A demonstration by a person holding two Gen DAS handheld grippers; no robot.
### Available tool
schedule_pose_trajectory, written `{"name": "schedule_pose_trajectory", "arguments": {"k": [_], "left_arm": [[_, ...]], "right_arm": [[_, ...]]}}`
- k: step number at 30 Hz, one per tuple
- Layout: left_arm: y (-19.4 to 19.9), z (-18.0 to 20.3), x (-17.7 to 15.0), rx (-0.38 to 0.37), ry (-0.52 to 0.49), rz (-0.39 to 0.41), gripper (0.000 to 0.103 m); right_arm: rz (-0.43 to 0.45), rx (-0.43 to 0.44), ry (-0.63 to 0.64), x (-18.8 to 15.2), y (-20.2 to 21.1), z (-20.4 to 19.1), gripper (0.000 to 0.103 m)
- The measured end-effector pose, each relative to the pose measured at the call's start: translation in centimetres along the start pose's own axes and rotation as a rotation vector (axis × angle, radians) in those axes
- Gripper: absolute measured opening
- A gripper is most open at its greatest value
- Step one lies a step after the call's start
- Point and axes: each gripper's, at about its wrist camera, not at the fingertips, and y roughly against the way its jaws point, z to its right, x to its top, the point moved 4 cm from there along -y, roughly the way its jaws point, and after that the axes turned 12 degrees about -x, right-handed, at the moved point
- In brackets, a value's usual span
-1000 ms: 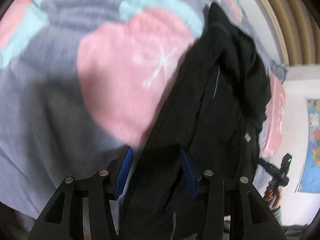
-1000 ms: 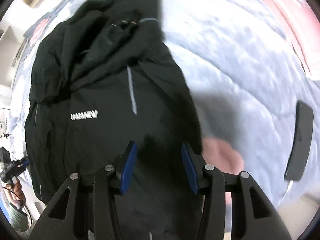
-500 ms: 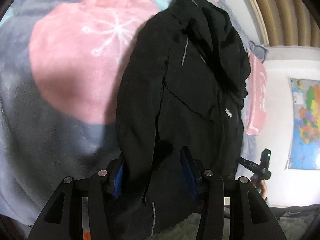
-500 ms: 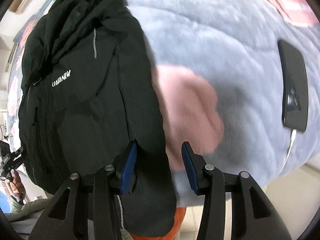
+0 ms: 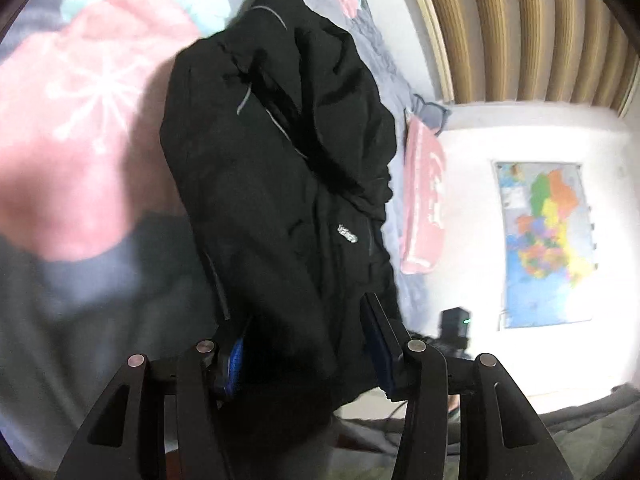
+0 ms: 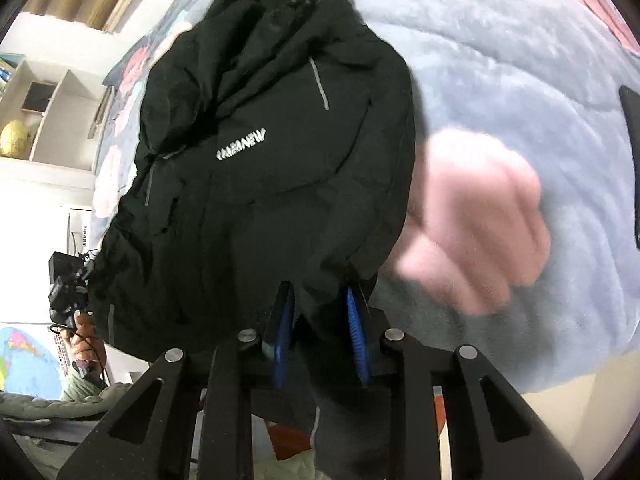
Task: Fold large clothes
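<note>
A black jacket [image 5: 280, 168] lies lengthwise on a grey and pink fleece blanket [image 5: 80, 120], hood at the far end and hem hanging over the bed's near edge. My left gripper [image 5: 304, 328] straddles the hem at its left corner. Bunched fabric fills the gap and hides part of its left pad, and the jaws stand apart. In the right wrist view the jacket [image 6: 260, 200] shows a white chest logo. My right gripper [image 6: 318, 296] is at the hem's right corner. Its jaws are closing, and the blue pads pinch a fold of fabric.
A dark flat phone-like slab [image 6: 630, 120] lies on the blanket [image 6: 500, 80] at the far right. A pink pillow [image 5: 424, 200] sits beyond the jacket. A wall map [image 5: 548, 240], slatted headboard [image 5: 520, 28] and white shelves [image 6: 40, 100] ring the bed. A hand [image 6: 86, 344] shows at the left.
Both grippers drew back along the jacket to its hem at the bed's edge, and the views tilted up. The right jaws narrowed onto the fabric. The left jaws kept their width.
</note>
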Motion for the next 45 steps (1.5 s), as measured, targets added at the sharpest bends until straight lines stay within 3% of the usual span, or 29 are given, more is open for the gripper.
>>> {"name": "schedule_pose_trajectory", "arguments": {"k": [6, 8, 12, 15, 16, 17, 18, 22, 29, 36, 41, 45], "left_arm": [[-0.4, -3.6, -2.8, 0.087, 0.107, -0.042, 0.05], [-0.4, -3.9, -4.0, 0.108, 0.124, -0.061, 0.05], [-1.2, -3.4, -5.3, 0.167, 0.115, -0.127, 0.05], [-1.9, -2.6, -4.8, 0.179, 0.098, -0.127, 0.05], [-2.4, -2.2, -4.5, 0.207, 0.072, -0.124, 0.033], [-2.7, -1.8, -4.1, 0.242, 0.04, -0.121, 0.019], [-2.7, -1.7, -3.8, 0.242, 0.03, -0.122, 0.01], [-2.2, 2.1, -1.7, 0.151, -0.05, -0.062, 0.01], [-1.1, 8.7, 4.6, -0.005, -0.129, 0.073, 0.01], [2.1, 12.7, 10.3, -0.043, -0.205, 0.165, 0.011], [2.1, 14.3, 14.2, -0.049, -0.229, 0.209, 0.012], [1.0, 14.1, 18.5, -0.063, -0.182, 0.243, 0.012]], "right_arm": [[-0.084, -0.022, -0.075, -2.5, -2.2, 2.2, 0.037], [-0.114, -0.023, -0.086, -3.2, -2.3, 3.4, 0.045], [-0.196, -0.044, -0.045, -5.1, -3.1, 3.5, 0.049], [-0.22, 0.009, -0.041, -5.4, -3.2, 2.6, 0.049], [-0.223, 0.007, -0.035, -5.3, -3.4, 2.2, 0.046], [-0.216, -0.007, -0.016, -5.1, -3.4, 1.8, 0.023], [-0.201, -0.015, 0.008, -4.9, -3.3, 1.2, 0.019], [-0.102, 0.036, 0.031, -2.8, -0.3, -1.1, 0.016], [0.131, 0.185, -0.004, 5.4, 8.3, -3.0, 0.016], [0.299, 0.305, -0.077, 11.0, 15.0, -3.2, 0.016], [0.382, 0.291, -0.048, 15.8, 17.8, -5.0, 0.016], [0.401, 0.253, -0.054, 21.1, 17.5, -6.1, 0.016]]}}
